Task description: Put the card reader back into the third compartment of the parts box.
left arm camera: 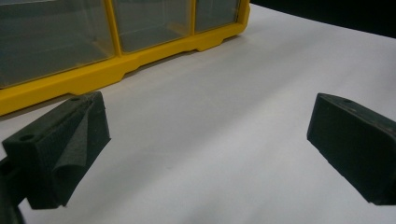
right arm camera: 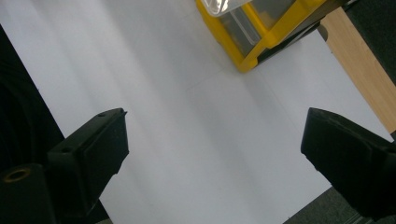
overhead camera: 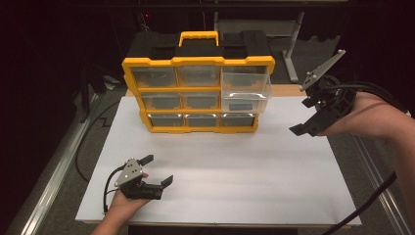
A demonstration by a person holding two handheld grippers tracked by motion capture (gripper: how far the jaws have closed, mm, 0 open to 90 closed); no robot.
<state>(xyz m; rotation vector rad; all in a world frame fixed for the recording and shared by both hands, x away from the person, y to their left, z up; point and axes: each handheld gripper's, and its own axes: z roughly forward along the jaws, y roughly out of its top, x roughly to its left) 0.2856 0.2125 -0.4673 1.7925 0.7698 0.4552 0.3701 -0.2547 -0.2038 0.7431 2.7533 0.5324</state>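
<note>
Darkness is surrounding the white table top [overhead camera: 220,181] on every side, and at the upper middle of the high view the yellow organizer [overhead camera: 198,93] is standing upright with its drawer fronts facing the bottom of the frame. One clear drawer [overhead camera: 246,93], in the top row at the cabinet's right end, is sticking out of its slot toward the viewer while the others are sitting flush. Its long axis is running front to back, out of the cabinet and toward the lower edge of the frame, and its open top is facing up.

At the right edge of the frame, the right gripper [overhead camera: 307,128] is hanging above the table's right side, its jaws spread wide with nothing between them, pointing left and slightly down. The pulled-out drawer is lying up and to the left of those jaws, near but apart. In the right gripper view the organizer's corner [right arm camera: 252,51] is showing at the upper middle, beyond the parted jaws.

Low in the frame at the left, the left gripper [overhead camera: 159,170] is resting on the table, its jaws likewise released and empty, aiming toward the upper right; the cabinet's bottom row [left arm camera: 93,28] is sitting ahead of it in the left gripper view. The right hand is looking nearer to the drawer, so the reach is likely falling to it.
</note>
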